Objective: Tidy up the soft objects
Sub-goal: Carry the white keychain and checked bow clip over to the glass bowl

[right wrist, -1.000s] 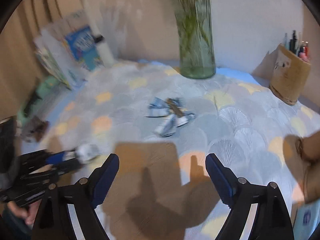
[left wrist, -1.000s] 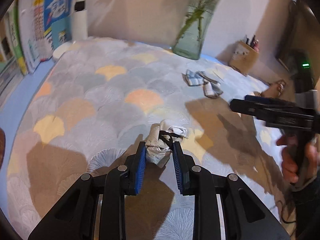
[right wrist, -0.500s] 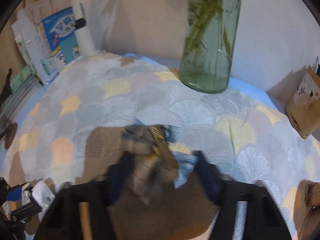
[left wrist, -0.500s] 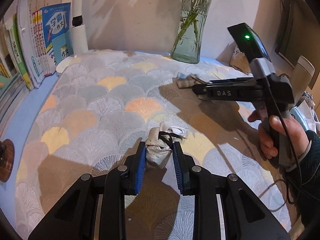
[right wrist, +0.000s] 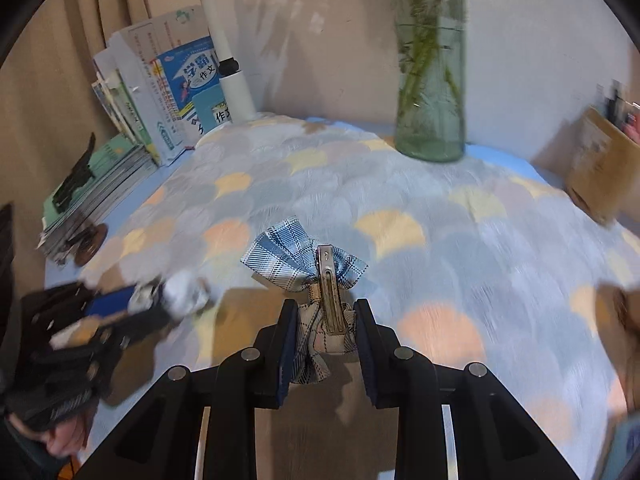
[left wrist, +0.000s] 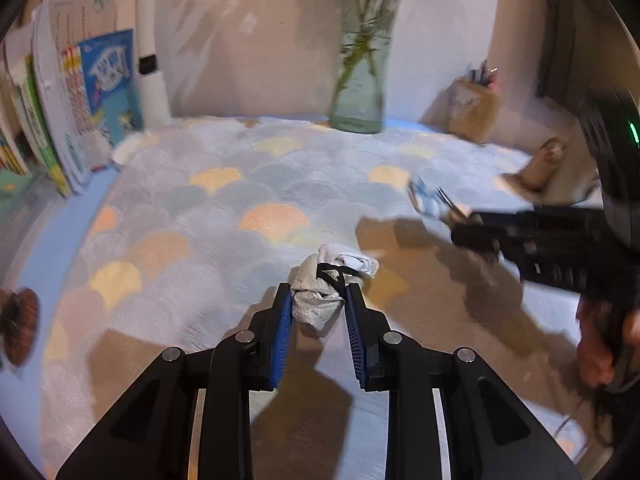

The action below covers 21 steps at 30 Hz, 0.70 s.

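My left gripper (left wrist: 316,300) is shut on a white and beige cloth bundle with a black band (left wrist: 324,288), held above the patterned tablecloth (left wrist: 224,200). My right gripper (right wrist: 324,316) is shut on a blue plaid bow with a metal clip (right wrist: 308,268), lifted off the cloth. In the left wrist view the right gripper (left wrist: 460,224) shows at the right with the plaid bow (left wrist: 428,200) at its tips. In the right wrist view the left gripper (right wrist: 160,300) shows blurred at lower left with the white bundle (right wrist: 184,292).
A glass vase with green stems (right wrist: 432,120) stands at the back. Books (right wrist: 176,92) and a white cylinder (right wrist: 236,88) line the back left. A brown pen holder (right wrist: 600,168) stands at the right. A brown object (left wrist: 536,168) lies at the far right.
My right gripper moved in over the plaid bow, shut on it and lifted it. My left gripper kept its hold on the white bundle and shifted a little.
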Each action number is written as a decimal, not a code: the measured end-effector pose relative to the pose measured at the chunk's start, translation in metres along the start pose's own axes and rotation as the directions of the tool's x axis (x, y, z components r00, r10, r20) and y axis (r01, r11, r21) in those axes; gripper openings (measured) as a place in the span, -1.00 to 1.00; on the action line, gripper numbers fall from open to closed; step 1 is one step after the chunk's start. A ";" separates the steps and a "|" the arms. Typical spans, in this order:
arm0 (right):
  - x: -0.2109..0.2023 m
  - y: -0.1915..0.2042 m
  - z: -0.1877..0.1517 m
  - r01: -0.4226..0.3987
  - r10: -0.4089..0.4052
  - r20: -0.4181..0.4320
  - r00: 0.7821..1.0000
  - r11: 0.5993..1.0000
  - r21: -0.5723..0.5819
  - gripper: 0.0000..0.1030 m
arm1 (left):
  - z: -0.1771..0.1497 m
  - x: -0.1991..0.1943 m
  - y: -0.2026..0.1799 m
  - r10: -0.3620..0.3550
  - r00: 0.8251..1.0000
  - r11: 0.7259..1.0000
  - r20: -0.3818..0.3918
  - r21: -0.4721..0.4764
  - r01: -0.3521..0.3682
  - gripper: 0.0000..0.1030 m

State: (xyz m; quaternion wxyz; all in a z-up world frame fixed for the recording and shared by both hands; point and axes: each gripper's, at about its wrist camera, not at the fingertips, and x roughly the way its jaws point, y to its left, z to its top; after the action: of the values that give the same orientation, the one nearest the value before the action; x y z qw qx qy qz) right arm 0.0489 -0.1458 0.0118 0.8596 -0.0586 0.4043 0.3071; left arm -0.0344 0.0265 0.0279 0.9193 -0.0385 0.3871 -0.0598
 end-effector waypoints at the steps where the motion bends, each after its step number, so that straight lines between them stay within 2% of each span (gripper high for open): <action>1: -0.008 0.002 -0.007 0.016 -0.016 -0.002 1.000 1.000 -0.001 -0.46 | -0.002 -0.004 -0.004 -0.030 1.000 1.000 -0.001 -0.008 0.030 -0.55; 5: -0.059 -0.013 -0.047 0.042 -0.043 0.006 0.999 0.997 0.067 -0.47 | -0.006 -0.018 -0.033 -0.085 0.996 0.996 0.017 0.010 0.085 -0.55; 9: -0.104 -0.029 -0.080 0.074 -0.082 0.045 0.996 0.985 0.159 -0.47 | -0.004 -0.033 -0.077 -0.148 0.988 0.987 0.031 0.073 0.146 -0.55; 11: -0.126 -0.037 -0.093 0.064 -0.080 0.071 0.994 0.976 0.206 -0.46 | -0.001 -0.040 -0.100 -0.177 0.984 0.979 0.035 0.108 0.173 -0.55; 16: -0.186 -0.058 -0.117 0.076 -0.120 0.137 0.983 0.953 0.293 -0.46 | 0.012 -0.055 -0.160 -0.275 0.960 0.949 0.044 0.175 0.264 -0.55; 17: -0.196 -0.063 -0.120 0.078 -0.129 0.147 0.981 0.948 0.308 -0.46 | 0.016 -0.059 -0.175 -0.305 0.951 0.938 0.044 0.189 0.292 -0.55; 21: -0.248 -0.089 -0.135 0.124 -0.208 0.205 0.956 0.925 0.358 -0.46 | 0.034 -0.067 -0.232 -0.369 0.929 0.901 0.043 0.263 0.346 -0.55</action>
State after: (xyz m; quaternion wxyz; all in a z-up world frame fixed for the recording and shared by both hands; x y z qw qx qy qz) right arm -0.1092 -0.3832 0.0899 0.9220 0.0948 0.3382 0.1627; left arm -0.0753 -0.1928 0.1262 0.9068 0.0048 0.3204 -0.2739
